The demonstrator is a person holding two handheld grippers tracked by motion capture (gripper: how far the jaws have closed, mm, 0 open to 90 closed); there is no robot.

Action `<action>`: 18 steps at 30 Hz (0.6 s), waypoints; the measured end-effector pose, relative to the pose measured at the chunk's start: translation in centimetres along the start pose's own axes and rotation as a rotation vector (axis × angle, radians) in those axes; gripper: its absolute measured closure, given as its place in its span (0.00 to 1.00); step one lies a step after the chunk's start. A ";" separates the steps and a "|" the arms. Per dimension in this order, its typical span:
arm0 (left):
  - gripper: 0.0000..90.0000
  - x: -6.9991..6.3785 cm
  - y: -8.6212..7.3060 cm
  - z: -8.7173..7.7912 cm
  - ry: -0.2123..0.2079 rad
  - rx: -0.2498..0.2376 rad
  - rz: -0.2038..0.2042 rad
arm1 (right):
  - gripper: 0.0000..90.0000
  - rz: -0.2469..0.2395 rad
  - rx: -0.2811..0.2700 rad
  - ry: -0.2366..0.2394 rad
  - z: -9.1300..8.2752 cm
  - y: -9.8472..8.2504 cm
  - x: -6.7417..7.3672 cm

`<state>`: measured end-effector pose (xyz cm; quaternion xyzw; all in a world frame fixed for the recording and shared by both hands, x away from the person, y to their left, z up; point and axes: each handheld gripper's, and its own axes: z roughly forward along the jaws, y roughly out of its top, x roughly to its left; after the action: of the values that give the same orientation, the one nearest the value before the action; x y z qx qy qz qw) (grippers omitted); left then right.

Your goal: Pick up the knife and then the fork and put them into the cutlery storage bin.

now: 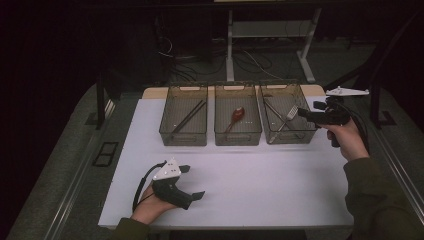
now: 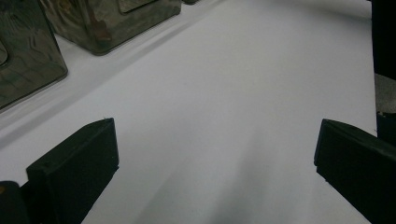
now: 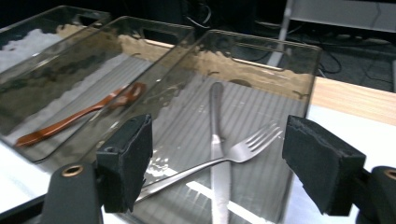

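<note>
Fork [image 3: 243,151] lies in rt bin [image 3: 299,65], crossed over knife [image 3: 217,140]; long way slants, prongs up-right. Rt tongs [image 3: 219,163] open, empty, just above fork. Lt tongs [image 2: 215,158] open over bench [image 2: 233,84].

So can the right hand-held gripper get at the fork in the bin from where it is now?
Probably yes: the right hand-held gripper is open just above the fork, which lies uncovered across a knife.

Silver fork [image 3: 243,150], reddish-brown spoon [image 3: 79,116], white table [image 1: 240,170]
</note>
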<state>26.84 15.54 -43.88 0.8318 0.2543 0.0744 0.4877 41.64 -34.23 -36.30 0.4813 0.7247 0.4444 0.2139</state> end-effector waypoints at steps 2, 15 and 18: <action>0.00 0.1 0.0 -0.1 0.001 0.003 0.004 | 0.26 -0.001 -0.005 0.017 -0.2 -0.2 0.3; 0.00 0.6 -0.1 -0.7 0.013 -0.010 0.007 | 0.24 -0.046 -0.039 0.112 -1.7 -1.8 3.4; 0.00 0.5 -0.1 -0.7 0.012 -0.008 0.011 | 0.23 -0.056 -0.040 0.132 -2.1 -2.4 4.1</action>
<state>26.98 16.38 -43.68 0.8307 0.2526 0.0832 0.4891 37.03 -31.87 -36.75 0.4263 0.7412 0.4835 0.1875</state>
